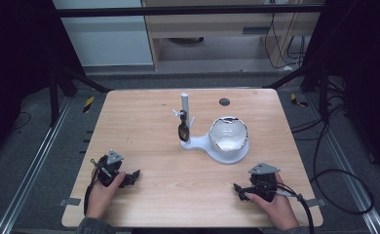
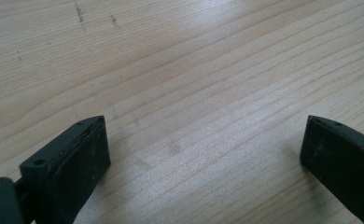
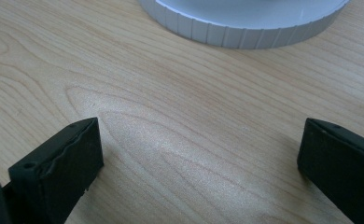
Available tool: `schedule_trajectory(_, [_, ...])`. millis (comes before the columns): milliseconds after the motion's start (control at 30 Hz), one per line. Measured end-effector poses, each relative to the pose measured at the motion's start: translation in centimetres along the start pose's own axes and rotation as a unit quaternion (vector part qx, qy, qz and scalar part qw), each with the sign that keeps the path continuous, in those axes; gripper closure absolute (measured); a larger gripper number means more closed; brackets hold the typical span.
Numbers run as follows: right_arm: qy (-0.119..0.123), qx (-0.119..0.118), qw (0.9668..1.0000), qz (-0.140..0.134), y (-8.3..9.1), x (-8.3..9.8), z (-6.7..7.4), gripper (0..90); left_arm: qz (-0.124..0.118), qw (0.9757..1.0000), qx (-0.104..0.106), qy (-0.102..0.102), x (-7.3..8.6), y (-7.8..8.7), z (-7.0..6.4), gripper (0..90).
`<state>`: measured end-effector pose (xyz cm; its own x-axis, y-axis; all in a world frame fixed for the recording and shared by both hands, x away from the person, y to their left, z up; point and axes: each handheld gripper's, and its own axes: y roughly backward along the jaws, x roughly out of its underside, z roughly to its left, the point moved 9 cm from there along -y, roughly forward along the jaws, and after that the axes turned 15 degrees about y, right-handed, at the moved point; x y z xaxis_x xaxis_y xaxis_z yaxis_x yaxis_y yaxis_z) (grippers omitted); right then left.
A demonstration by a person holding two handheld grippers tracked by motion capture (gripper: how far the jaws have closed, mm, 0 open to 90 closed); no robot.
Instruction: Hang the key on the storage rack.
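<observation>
A white stand (image 1: 198, 143) sits mid-table with an upright post (image 1: 184, 105) and a round base holding a shiny bowl (image 1: 228, 134). A dark object (image 1: 182, 130) hangs from the post's peg. My left gripper (image 1: 133, 176) rests on the table at the front left, held by a hand, and is open with bare wood between its jaws (image 2: 203, 140). My right gripper (image 1: 239, 190) rests at the front right, open as well (image 3: 201, 140). The rim of the white base (image 3: 236, 32) lies ahead of the right gripper.
The wooden table (image 1: 144, 136) has a small dark round hole (image 1: 224, 102) near its far edge. Black cables (image 1: 334, 185) trail off the right side onto the floor. Metal frame rails (image 1: 27, 175) run beside the table.
</observation>
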<state>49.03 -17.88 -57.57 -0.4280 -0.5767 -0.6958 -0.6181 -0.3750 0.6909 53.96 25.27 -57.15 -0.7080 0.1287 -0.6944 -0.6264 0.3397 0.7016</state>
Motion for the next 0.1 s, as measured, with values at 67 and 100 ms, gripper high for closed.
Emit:
schedule_trajectory(67, [0.000, 0.000, 1.0000, 0.000, -0.01, -0.01, 0.00, 0.5, 0.001, 1.0000, 0.001, 0.003, -0.02, -0.05, -0.01, 0.0])
schedule_trajectory(100, [-0.001, 0.001, 1.0000, 0.000, -0.03, -0.02, -0.01, 0.5, 0.001, 1.0000, 0.001, 0.004, -0.03, -0.06, -0.01, 0.0])
